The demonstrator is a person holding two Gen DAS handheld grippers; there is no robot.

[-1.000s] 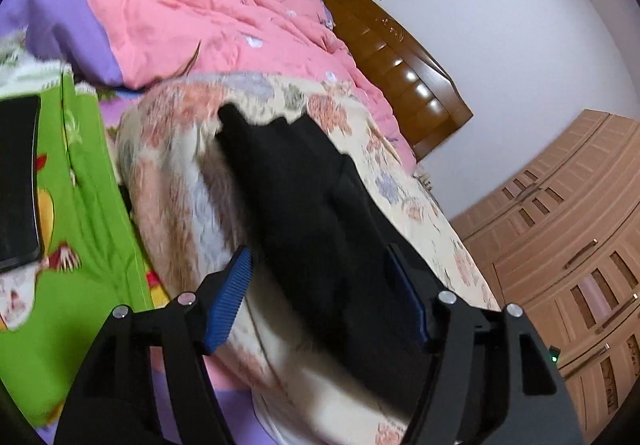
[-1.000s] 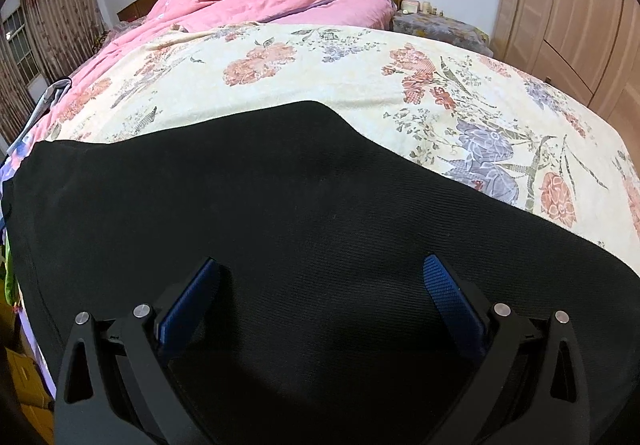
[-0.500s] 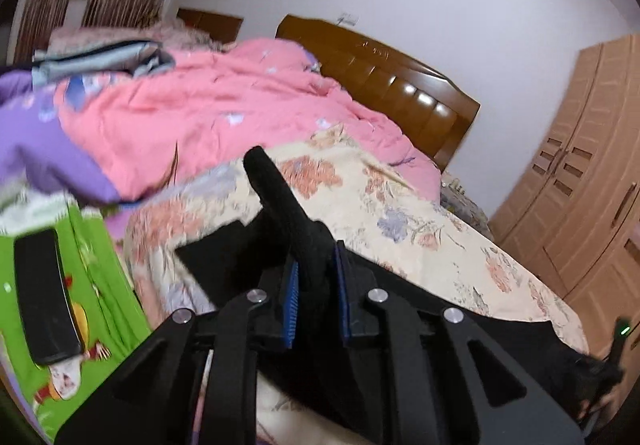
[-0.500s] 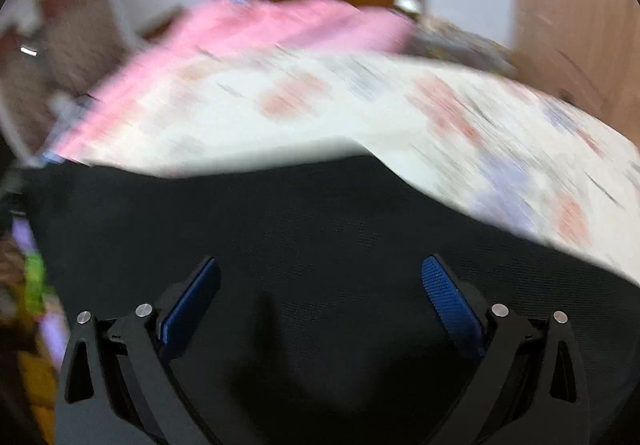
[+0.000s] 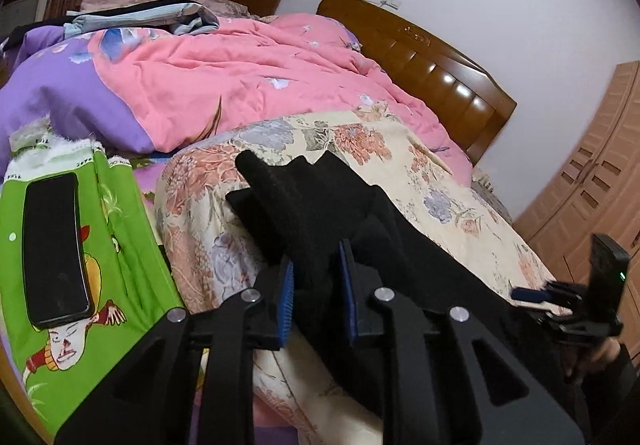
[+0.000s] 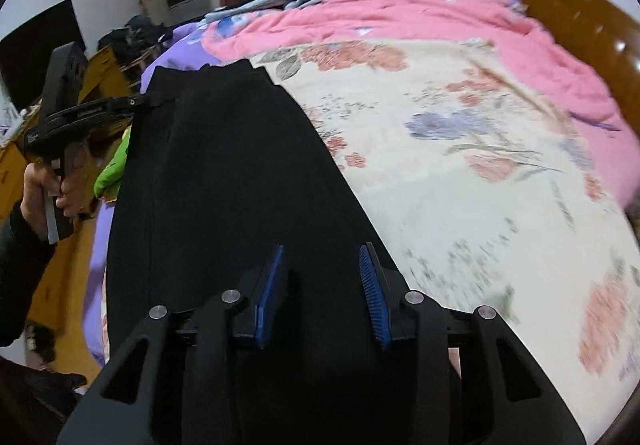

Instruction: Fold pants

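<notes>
The black pants (image 6: 240,181) are laid lengthwise on the floral quilt (image 6: 460,173) of the bed, running from 6 o'clock up towards 11 o'clock in the right wrist view. A fold is judged to be starting: both ends should be gripped firmly, raised evenly, and the cloth kept taut so the edges meet squarely without bunching.

The left gripper (image 5: 316,285) is seen pinching a raised ridge of the pants, its jaws nearly together on the fabric after closing and easing slightly. The right gripper (image 6: 320,285) has just been closing; its jaws are part-spread with black cloth between them, and pad contact cannot be confirmed. A phone (image 5: 54,249) lies at 9 o'clock in the left wrist view.
</notes>
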